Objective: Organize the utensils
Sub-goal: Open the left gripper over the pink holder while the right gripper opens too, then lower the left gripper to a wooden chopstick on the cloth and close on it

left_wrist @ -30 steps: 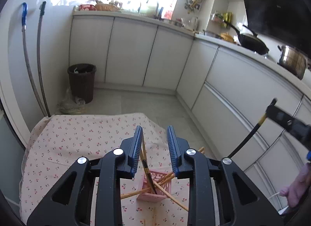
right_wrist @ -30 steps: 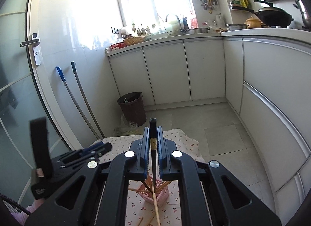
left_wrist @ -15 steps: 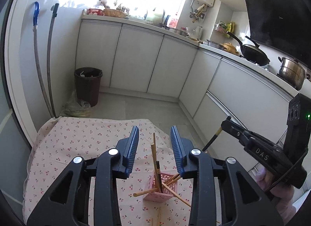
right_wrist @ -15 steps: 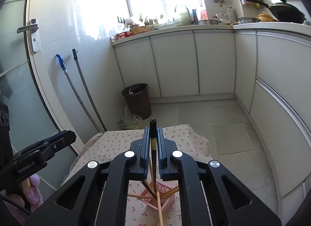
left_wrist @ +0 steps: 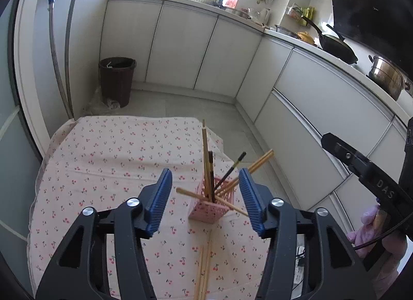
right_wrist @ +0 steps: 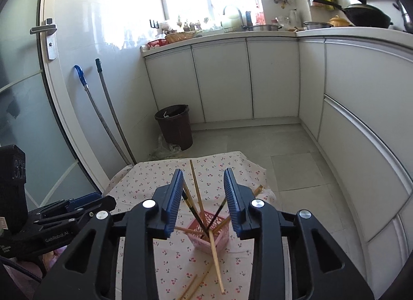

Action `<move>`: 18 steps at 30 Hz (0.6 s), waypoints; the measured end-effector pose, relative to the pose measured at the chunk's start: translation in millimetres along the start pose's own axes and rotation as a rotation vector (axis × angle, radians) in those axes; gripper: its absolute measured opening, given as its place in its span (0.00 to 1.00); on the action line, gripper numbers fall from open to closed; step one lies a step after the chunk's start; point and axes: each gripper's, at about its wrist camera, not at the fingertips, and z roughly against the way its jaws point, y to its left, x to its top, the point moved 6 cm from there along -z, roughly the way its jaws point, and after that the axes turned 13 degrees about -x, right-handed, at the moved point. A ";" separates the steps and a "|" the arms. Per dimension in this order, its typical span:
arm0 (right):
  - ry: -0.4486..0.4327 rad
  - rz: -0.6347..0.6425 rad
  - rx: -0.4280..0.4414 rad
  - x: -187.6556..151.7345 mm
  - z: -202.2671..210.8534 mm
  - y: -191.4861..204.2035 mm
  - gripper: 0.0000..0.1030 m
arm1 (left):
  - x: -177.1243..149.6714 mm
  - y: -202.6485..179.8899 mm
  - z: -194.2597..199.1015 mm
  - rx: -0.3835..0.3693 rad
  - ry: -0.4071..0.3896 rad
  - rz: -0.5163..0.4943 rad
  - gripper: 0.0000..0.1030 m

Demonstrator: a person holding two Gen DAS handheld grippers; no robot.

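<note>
Fingers (left_wrist: 157, 201) hiding pink holder's (left_wrist: 206, 212) edges

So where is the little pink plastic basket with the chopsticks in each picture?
Left wrist view: the pink plastic basket sits low in the middle, between the open blue pads.
Right wrist view: the basket sits low in the middle too.
Shared landmark: the dark brown waste bin on the floor.

place: home kitchen | evidence: wok (left_wrist: 335, 46) and pot (left_wrist: 386, 76) stood on the counter (left_wrist: 309, 44) | white cabinets (right_wrist: 222, 80) below it
</note>
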 end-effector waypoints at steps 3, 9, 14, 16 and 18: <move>0.004 -0.027 -0.019 -22.9 26.3 -10.7 0.60 | -24.7 1.5 -5.2 0.003 0.066 0.010 0.67; 0.026 -0.114 -0.010 -76.6 74.8 -36.0 0.87 | -86.8 23.6 -49.3 0.042 0.307 0.064 0.72; 0.201 -0.112 -0.034 -146.0 62.3 -45.6 0.87 | -144.5 55.7 -102.0 0.106 0.506 0.148 0.71; 0.260 -0.128 -0.022 -169.5 51.2 -48.2 0.87 | -159.6 63.6 -118.7 0.122 0.548 0.166 0.63; 0.307 -0.149 -0.020 -191.6 40.2 -51.8 0.87 | -168.4 67.4 -128.9 0.133 0.575 0.181 0.53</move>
